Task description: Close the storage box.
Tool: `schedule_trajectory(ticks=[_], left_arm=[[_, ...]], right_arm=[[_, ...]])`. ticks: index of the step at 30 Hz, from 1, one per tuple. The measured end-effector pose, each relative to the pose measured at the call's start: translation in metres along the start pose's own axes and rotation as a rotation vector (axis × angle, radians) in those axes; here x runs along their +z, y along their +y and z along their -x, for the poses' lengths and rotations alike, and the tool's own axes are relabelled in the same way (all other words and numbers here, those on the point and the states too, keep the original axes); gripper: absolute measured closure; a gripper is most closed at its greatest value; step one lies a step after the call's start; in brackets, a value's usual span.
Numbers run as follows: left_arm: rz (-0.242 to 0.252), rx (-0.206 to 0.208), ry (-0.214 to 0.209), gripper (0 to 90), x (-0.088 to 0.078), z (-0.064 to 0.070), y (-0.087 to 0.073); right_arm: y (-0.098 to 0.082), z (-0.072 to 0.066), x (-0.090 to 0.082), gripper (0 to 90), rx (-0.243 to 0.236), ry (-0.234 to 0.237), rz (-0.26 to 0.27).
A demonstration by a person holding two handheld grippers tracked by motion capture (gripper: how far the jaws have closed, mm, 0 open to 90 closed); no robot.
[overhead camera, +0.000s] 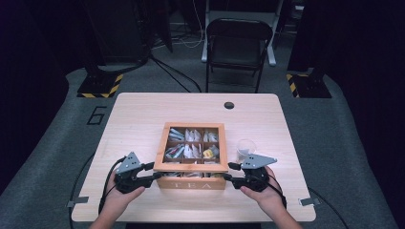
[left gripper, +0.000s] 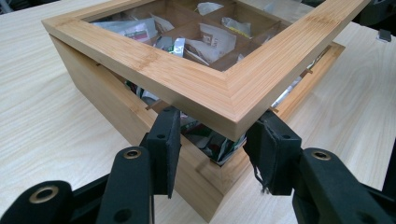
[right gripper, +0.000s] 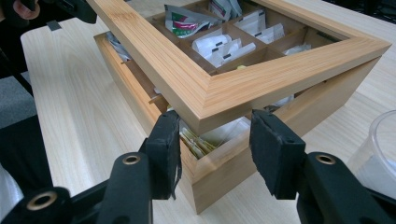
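Note:
A wooden tea box (overhead camera: 193,183) marked TEA stands at the middle front of the table, with several compartments of tea bags (overhead camera: 191,143). Its windowed lid (overhead camera: 193,168) is tilted up at the front, leaving a gap above the box. My left gripper (overhead camera: 154,170) is shut on the lid's front left corner (left gripper: 224,105), one pad on each side. My right gripper (overhead camera: 229,171) holds the front right corner (right gripper: 205,107) the same way. Tea bags (right gripper: 196,140) show through the gap under the lid.
A clear plastic cup (overhead camera: 245,149) stands just right of the box, close to my right gripper, and is the cup (right gripper: 378,154) at the edge of the right gripper view. A cable hole (overhead camera: 229,105) is at the table's far side. A folding chair (overhead camera: 237,43) stands beyond.

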State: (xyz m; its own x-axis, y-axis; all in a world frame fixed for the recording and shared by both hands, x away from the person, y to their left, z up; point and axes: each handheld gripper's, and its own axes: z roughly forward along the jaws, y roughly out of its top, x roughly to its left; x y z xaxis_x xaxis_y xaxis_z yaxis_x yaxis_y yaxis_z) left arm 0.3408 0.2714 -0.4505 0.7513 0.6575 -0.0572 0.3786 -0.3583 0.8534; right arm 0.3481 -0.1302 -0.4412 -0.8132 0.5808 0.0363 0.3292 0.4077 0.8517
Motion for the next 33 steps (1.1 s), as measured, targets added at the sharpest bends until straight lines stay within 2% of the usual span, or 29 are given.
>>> schedule_trajectory(ticks=[8,13,14,15,17,21,26,27,28,29,33], left_arm=[[-0.011,0.002,0.008,55.0,0.001,0.003,-0.007],[-0.013,-0.014,0.013,54.8,0.003,0.006,-0.012],[-0.028,-0.013,0.002,54.8,0.002,0.007,-0.013],[-0.015,-0.015,0.013,54.8,0.003,0.007,-0.014],[-0.025,-0.013,0.002,54.8,0.002,0.007,-0.014],[-0.035,-0.016,0.011,54.7,0.003,0.008,-0.017],[-0.05,-0.022,0.002,53.0,0.001,0.009,-0.021],[-0.032,-0.023,0.007,52.0,0.001,0.01,-0.023],[-0.037,-0.028,-0.009,51.9,-0.002,0.009,-0.023],[-0.024,-0.027,0.008,51.3,-0.003,0.009,-0.023],[-0.018,-0.034,0.018,47.4,-0.008,0.006,-0.024]], right_arm=[[-0.006,-0.003,0.004,53.0,-0.011,-0.011,-0.017],[-0.011,-0.004,0.006,53.1,-0.01,-0.01,-0.034],[-0.012,-0.005,0.007,53.0,-0.01,-0.007,-0.034],[-0.013,-0.005,0.007,53.0,-0.004,-0.009,-0.043],[-0.013,-0.005,0.007,52.9,-0.003,-0.007,-0.042],[-0.014,-0.005,0.005,52.9,0.006,0.001,-0.023],[-0.015,-0.005,0.004,52.8,0.012,0.003,-0.024],[-0.016,-0.005,0.004,52.6,0.013,0.001,-0.023],[-0.016,-0.005,0.003,52.2,0.011,-0.002,-0.021],[-0.016,-0.005,0.002,51.6,0.014,-0.004,-0.022],[-0.017,-0.003,-0.002,49.4,0.022,-0.003,-0.01]])
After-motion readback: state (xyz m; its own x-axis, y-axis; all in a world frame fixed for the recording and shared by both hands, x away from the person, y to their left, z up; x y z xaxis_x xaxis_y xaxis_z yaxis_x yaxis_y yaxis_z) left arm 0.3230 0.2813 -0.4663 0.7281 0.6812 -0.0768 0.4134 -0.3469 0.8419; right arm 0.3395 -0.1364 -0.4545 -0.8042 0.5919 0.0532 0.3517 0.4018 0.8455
